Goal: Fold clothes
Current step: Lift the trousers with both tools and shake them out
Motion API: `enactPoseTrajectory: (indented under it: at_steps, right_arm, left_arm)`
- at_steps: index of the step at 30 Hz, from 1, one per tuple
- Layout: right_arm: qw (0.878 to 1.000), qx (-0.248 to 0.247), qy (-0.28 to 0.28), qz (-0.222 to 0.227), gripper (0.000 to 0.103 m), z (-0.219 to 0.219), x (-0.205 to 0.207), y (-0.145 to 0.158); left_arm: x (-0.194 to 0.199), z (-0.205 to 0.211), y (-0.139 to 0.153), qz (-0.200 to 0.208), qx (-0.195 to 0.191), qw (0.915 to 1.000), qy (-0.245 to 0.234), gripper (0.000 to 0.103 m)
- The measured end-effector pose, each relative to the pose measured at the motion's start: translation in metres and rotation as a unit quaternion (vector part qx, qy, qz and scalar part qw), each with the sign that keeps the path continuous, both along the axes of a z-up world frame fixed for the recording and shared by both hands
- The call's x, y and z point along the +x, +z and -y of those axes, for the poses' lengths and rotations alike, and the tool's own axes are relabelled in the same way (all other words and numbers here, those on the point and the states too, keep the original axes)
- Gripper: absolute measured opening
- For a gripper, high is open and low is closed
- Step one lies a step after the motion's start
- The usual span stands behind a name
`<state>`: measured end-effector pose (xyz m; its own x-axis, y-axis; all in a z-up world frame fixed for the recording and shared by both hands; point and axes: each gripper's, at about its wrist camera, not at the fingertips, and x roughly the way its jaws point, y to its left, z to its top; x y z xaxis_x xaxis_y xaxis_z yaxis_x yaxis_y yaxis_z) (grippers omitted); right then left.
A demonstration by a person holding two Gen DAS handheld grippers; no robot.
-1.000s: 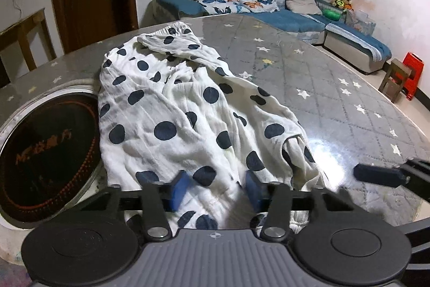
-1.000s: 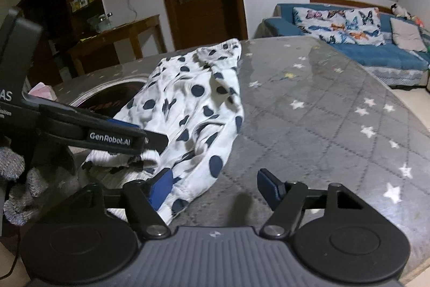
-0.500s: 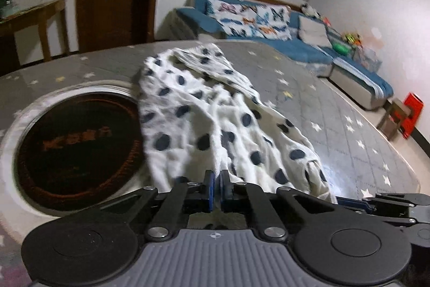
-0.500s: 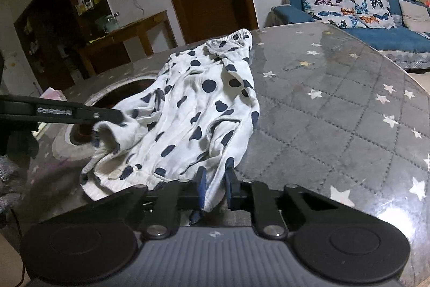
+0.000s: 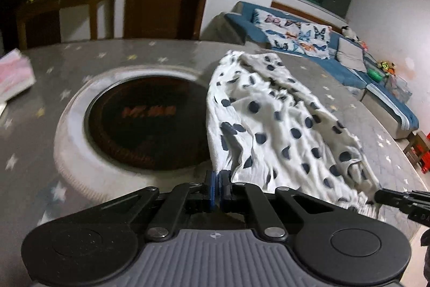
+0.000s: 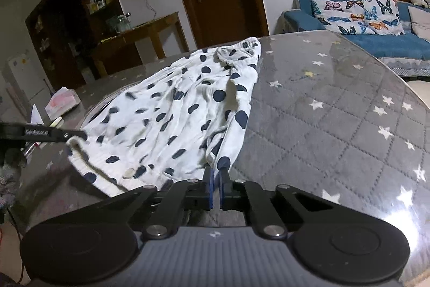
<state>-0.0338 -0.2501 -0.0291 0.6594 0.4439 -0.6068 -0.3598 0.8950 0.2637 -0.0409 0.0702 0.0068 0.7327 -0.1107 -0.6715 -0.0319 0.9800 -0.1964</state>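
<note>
the left tool (image 5: 217, 180) is pressed together, pinching a corner of the garment (image 5: 279, 125) at its tips. the white, dark-dotted garment runs away from that tool across the table (image 5: 161, 53), just right of the round black hob (image 5: 145, 125) set in a white ring. the right tool (image 6: 215, 179) is also pressed together, pinching the garment's near hem, with the cloth spreading ahead and to its left, lifted and taut between the two tools. right of it lies bare grey, star-printed table. each tool shows in the other's view at the garment's far corner. a pink tissue pack (image 6: 62, 102) sits far left. beyond the table stands a blue sofa (image 6: 376, 39).
</note>
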Motion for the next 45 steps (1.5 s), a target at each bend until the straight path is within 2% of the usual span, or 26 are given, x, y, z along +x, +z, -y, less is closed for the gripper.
enactPoseTrajectory:
  at_steps: [5, 9, 12, 15, 17, 18, 19, 21, 23, 25, 28, 35, 40, 43, 45]
  right_arm:
    - [1.0, -0.013, 0.022, -0.011, 0.003, 0.002, -0.011, 0.005]
    - [0.997, -0.039, 0.06, -0.033, 0.004, -0.001, -0.02, 0.004]
    - [0.995, -0.044, 0.074, -0.044, 0.01, 0.002, -0.022, 0.004]
    - [0.995, -0.051, 0.074, -0.029, 0.015, 0.007, -0.017, 0.015]
    - [0.996, -0.058, 0.073, -0.016, 0.018, 0.01, -0.011, 0.023]
    - [0.996, -0.062, 0.071, -0.008, 0.023, 0.01, -0.004, 0.026]
    - [0.995, -0.066, 0.069, 0.0, 0.025, 0.01, 0.002, 0.029]
    - [0.995, -0.071, 0.065, 0.01, 0.033, 0.007, 0.016, 0.031]
    - [0.995, -0.075, 0.06, 0.019, 0.034, 0.003, 0.032, 0.031]
    - [0.995, -0.082, 0.056, 0.026, 0.036, -0.002, 0.049, 0.027]
    - [0.994, -0.088, 0.057, 0.03, 0.04, -0.012, 0.073, 0.021]
    - [0.99, -0.122, 0.055, 0.037, 0.04, -0.029, 0.111, 0.006]
    - [0.99, -0.129, 0.058, 0.027, 0.039, -0.037, 0.126, -0.005]
    - [0.988, -0.138, 0.061, 0.026, 0.037, -0.041, 0.132, -0.011]
    - [0.988, -0.14, 0.061, 0.022, 0.019, -0.041, 0.136, -0.014]
  left_arm:
    - [-0.029, -0.01, -0.006, -0.018, -0.01, 0.9998, 0.004, 0.002]
    - [-0.05, -0.01, -0.012, -0.039, -0.002, 0.9992, -0.007, 0.002]
    - [-0.053, -0.012, -0.015, -0.052, -0.006, 0.9986, -0.009, 0.003]
    - [-0.054, -0.014, -0.007, -0.04, 0.011, 0.9991, -0.01, 0.007]
    - [-0.053, -0.015, 0.001, -0.026, 0.022, 0.9993, -0.015, 0.011]
    - [-0.05, -0.016, 0.006, -0.021, 0.025, 0.9993, -0.017, 0.018]
    - [-0.047, -0.018, 0.008, -0.016, 0.029, 0.9993, -0.015, 0.031]
    - [-0.044, -0.016, 0.013, -0.007, 0.043, 0.999, -0.011, 0.037]
    - [-0.033, -0.016, 0.017, -0.001, 0.051, 0.9987, -0.003, 0.038]
    - [-0.018, -0.017, 0.018, 0.006, 0.054, 0.9985, 0.004, 0.045]
    - [0.012, -0.014, 0.017, 0.012, 0.066, 0.9977, 0.008, 0.047]
    - [0.086, -0.005, 0.002, 0.0, 0.093, 0.9956, 0.014, 0.047]
    - [0.13, 0.0, -0.013, -0.015, 0.108, 0.994, 0.009, 0.045]
    - [0.147, 0.007, -0.02, -0.017, 0.12, 0.9926, -0.004, 0.043]
    - [0.155, 0.011, -0.025, -0.021, 0.129, 0.9914, -0.011, 0.039]
